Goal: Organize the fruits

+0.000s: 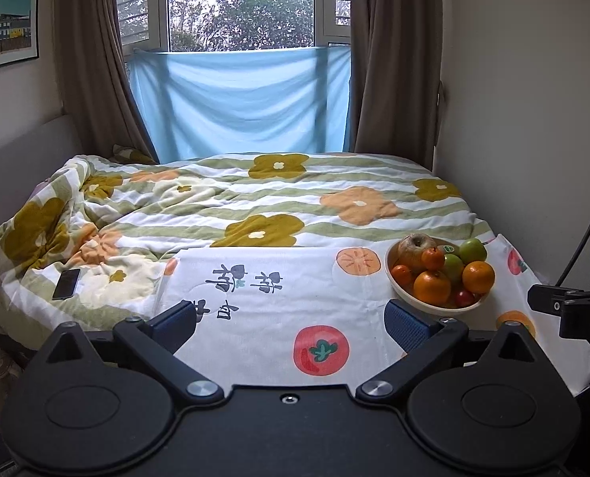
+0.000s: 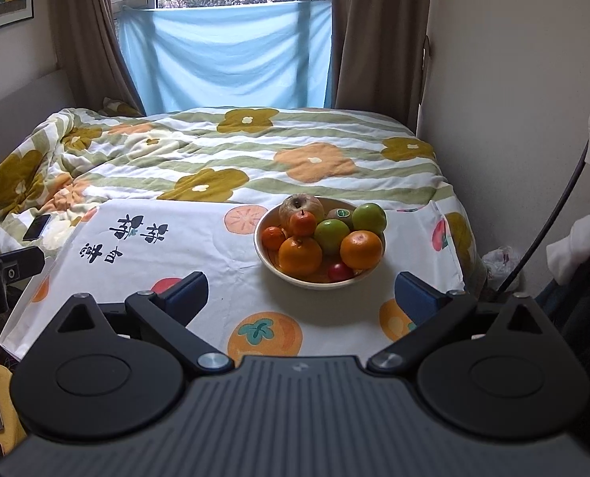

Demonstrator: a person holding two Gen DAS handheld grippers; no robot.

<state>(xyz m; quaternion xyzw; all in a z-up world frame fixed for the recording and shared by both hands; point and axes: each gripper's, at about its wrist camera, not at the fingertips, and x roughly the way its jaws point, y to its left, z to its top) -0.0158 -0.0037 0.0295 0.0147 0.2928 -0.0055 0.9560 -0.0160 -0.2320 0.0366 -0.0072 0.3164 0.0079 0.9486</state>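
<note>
Your left gripper (image 1: 291, 324) and right gripper (image 2: 301, 292) both hold their fingers spread wide with nothing between them. The bowl (image 2: 273, 266) of fruit, piled with oranges (image 2: 299, 255) and green apples (image 2: 369, 218), sits on the cloth-covered worktop (image 2: 175, 246) ahead of your right fingers, apart from them and slightly right of centre. From your left gripper it lies off to the right, beyond the right finger (image 1: 408, 324). Bare cloth spreads left of the bowl; the worktop's right edge runs near it.

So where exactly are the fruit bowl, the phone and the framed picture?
fruit bowl (image 2: 291, 276): right wrist view, on its cream front wall below the fruit.
phone (image 1: 66, 284): left wrist view, middle of its dark screen, lying on the quilt.
framed picture (image 1: 4, 20): left wrist view, on the printed houses.
</note>
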